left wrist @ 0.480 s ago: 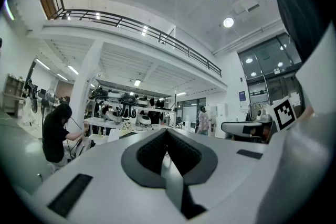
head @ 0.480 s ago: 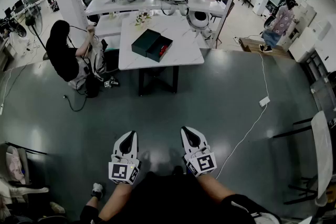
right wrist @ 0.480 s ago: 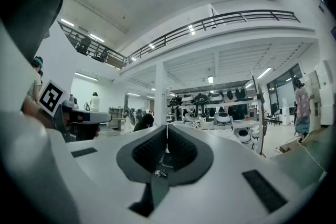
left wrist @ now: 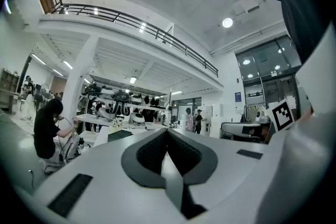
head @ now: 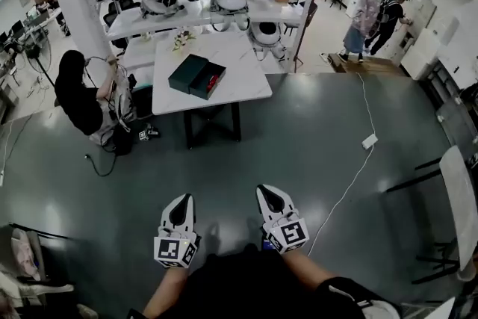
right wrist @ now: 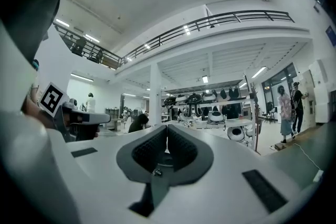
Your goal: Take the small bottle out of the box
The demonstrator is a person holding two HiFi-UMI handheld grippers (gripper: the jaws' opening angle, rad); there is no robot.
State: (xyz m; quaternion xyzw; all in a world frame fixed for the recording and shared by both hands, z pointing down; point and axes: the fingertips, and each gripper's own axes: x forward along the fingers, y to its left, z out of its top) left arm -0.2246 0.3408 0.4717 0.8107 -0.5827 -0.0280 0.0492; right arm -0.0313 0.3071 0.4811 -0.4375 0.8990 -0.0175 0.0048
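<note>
Both the left gripper and right gripper were closed, empty, well apart from the open box on the white table; something red lay inside.

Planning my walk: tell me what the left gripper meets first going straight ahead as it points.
Only bare floor lies ahead of the left gripper until, probably, the white table.

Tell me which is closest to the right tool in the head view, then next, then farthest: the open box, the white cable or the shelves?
Counting from the right tool:
1. White cable: on the floor, just to its right.
2. Open box: on the table, ahead and a bit left.
3. Shelves: behind the table, at the back.
</note>
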